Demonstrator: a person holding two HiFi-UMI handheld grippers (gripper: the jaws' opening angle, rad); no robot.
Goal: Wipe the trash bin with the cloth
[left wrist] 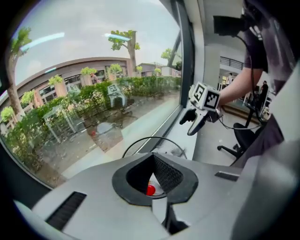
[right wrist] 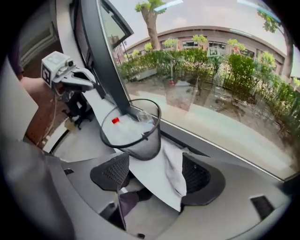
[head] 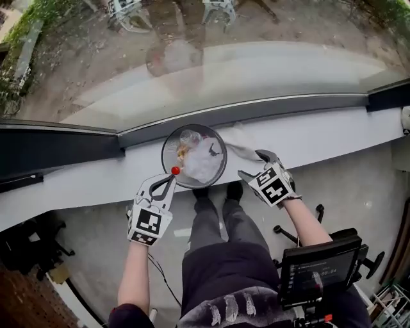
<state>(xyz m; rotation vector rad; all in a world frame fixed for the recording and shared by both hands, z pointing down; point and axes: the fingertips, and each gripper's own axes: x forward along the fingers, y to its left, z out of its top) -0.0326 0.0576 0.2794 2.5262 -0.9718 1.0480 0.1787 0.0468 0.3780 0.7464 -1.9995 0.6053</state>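
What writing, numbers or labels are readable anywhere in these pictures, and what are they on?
Nothing can be read.
Small screen by the person's right arm: text and digits, too small to read.
Cube on the left claw, cube on the right claw: black-and-white squares, no letters.

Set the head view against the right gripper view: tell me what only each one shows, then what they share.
Only the head view: the person's legs and a screen at lower right.
Only the right gripper view: a curved building and trees outside, and the cloth lying between the right gripper's open jaws.
Both: the trash bin, the cloth beside it on the sill, and the left gripper.
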